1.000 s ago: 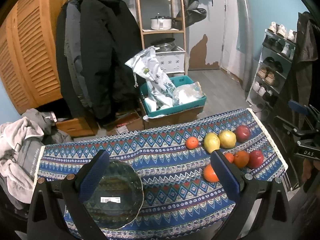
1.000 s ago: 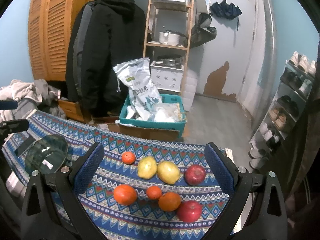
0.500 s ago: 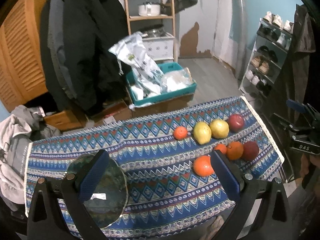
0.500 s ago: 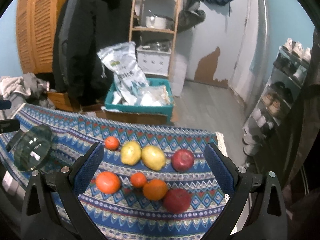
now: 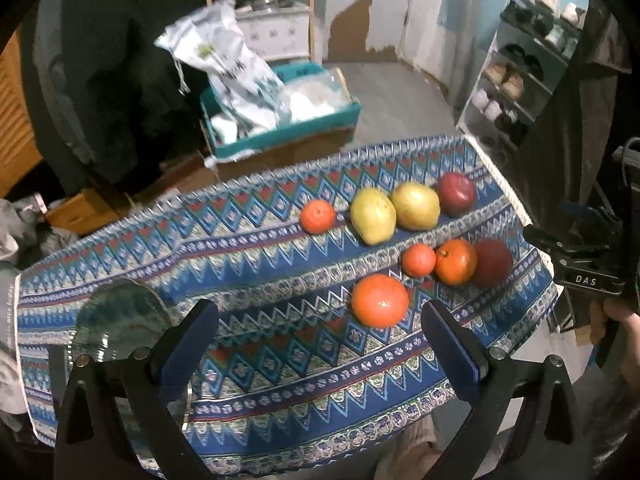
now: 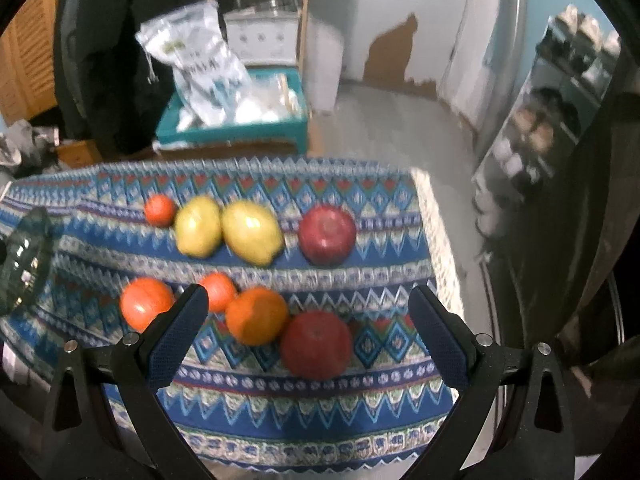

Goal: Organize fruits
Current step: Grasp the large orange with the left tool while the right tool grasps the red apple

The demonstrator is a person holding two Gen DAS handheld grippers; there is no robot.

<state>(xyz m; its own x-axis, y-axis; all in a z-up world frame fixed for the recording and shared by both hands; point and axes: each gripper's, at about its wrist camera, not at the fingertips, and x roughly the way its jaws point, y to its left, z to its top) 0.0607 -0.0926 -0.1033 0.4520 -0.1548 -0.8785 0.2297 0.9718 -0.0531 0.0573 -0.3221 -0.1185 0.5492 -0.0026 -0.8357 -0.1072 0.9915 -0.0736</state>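
Patterned tablecloth [image 5: 280,360] bears fruits [image 5: 380,306]; both tongs gape.

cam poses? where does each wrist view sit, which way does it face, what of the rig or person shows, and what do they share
Left wrist: behind the open left gripper, facing forward and down at the glass plate and large orange; a hand holding the other gripper shows at the right edge.
Right wrist: behind the open right gripper, facing forward and down at the near red apple.
Shared: fruit, plate, patterned cloth, teal box.
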